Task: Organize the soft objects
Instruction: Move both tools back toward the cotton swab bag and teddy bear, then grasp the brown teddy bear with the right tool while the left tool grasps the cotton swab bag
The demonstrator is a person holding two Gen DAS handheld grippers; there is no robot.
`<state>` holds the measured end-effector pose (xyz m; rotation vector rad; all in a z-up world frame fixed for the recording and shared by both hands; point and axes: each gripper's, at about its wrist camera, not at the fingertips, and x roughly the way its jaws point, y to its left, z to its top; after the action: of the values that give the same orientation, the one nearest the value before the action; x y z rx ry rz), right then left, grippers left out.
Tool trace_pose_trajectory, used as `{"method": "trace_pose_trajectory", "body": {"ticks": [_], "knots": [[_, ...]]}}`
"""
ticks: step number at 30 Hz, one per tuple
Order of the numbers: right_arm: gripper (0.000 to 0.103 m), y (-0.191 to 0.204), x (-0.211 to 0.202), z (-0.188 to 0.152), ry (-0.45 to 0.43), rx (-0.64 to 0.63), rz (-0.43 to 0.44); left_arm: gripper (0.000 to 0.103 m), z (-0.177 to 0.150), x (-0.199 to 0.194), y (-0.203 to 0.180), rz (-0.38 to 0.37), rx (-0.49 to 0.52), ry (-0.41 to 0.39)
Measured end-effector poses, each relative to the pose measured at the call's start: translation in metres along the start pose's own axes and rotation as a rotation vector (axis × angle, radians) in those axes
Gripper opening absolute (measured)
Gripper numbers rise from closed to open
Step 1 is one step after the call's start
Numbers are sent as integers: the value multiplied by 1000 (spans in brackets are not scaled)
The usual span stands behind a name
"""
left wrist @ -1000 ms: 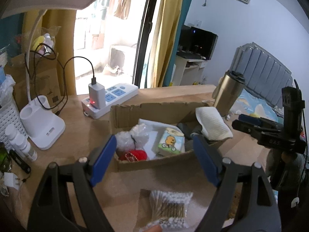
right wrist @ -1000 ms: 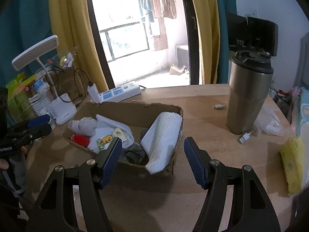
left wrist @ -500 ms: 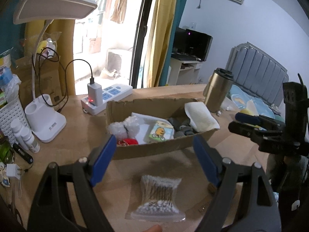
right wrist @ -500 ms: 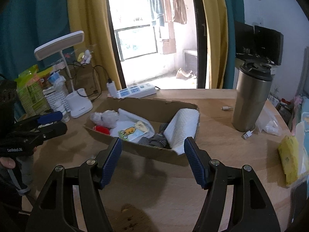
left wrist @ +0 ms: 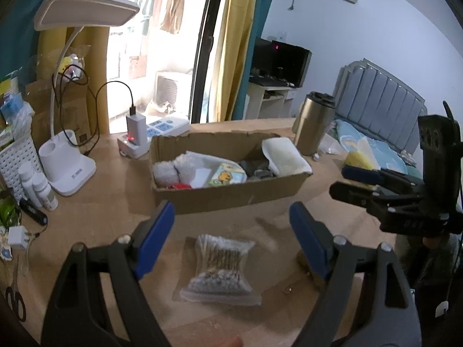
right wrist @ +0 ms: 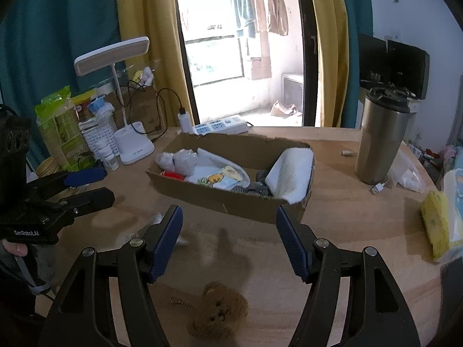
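On the wooden surface (right wrist: 347, 231) a cardboard box (right wrist: 231, 202) holds a white towel (right wrist: 292, 173), a white plush toy (right wrist: 179, 159) and a duck-print packet (right wrist: 215, 178). In front of the box, the left claw (left wrist: 231, 241) hangs released above a bag of cotton swabs (left wrist: 221, 266). The right claw (right wrist: 228, 241) hangs released above a brown teddy bear (right wrist: 218, 312).

Cardboard box (right wrist: 231, 202) holds soft items; brown bear plush (right wrist: 218, 313) lies outside.

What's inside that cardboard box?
The cardboard box holds a white plush, a folded white towel, a duck-print packet and something red; anything underneath is covered.
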<state>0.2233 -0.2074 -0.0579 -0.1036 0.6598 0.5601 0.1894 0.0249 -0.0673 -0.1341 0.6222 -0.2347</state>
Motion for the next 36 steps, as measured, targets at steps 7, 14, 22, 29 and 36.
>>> {"method": "trace_pose_trajectory", "body": {"ticks": [7, 14, 22, 29, 36], "knots": [[70, 6, -3, -21, 29, -4, -2, 83, -19, -5, -3, -6, -18, 10], [70, 9, -4, -38, 51, 1, -7, 83, -39, -5, -8, -11, -27, 38], [70, 11, 1, -60, 86, 10, 4, 83, -56, 0, -11, -6, -23, 71], [70, 5, 12, -78, 149, 27, 7, 83, -66, 10, -17, -9, -18, 108], [70, 7, 25, -88, 208, 9, 32, 83, -68, 20, -20, 0, -14, 137]]}}
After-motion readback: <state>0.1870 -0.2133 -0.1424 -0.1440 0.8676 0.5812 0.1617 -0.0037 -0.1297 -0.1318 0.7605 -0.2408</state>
